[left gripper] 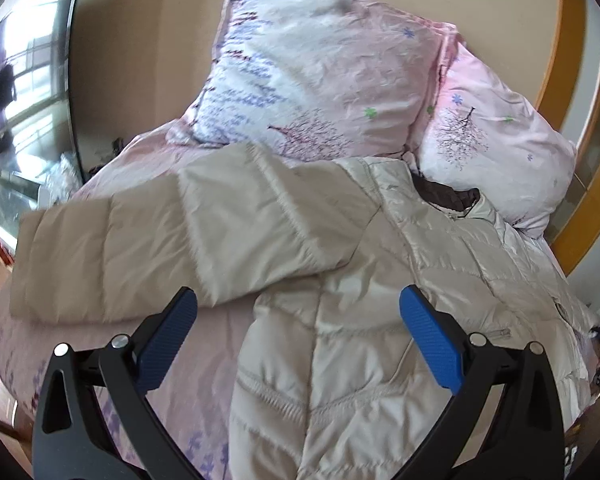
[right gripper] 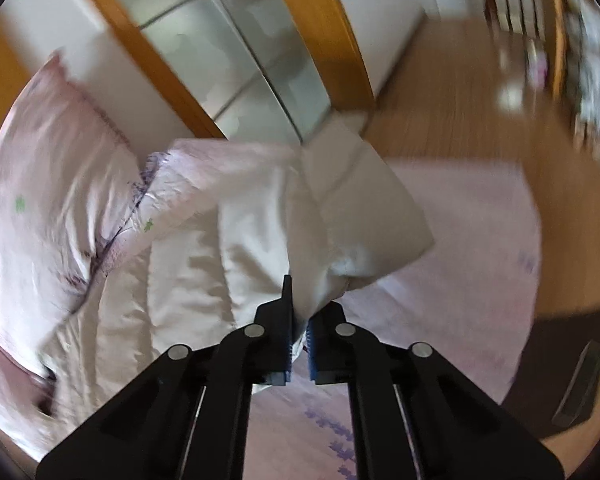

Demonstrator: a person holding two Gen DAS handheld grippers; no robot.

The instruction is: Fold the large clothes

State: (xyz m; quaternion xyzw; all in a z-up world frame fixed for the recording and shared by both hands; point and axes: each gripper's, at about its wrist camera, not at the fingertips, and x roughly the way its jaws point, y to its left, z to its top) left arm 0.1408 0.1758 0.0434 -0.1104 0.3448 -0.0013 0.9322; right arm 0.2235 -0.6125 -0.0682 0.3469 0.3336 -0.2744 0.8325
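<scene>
The left wrist camera looked down and forward over the quilted jacket [left gripper: 340, 280] from close above, facing the pillows [left gripper: 320, 76] at the head of the bed. The right wrist camera sat nearer the jacket [right gripper: 228, 248], at its edge, facing across it toward the floor [right gripper: 460, 112]. Both views shared jacket and pillows [right gripper: 52, 184].
</scene>
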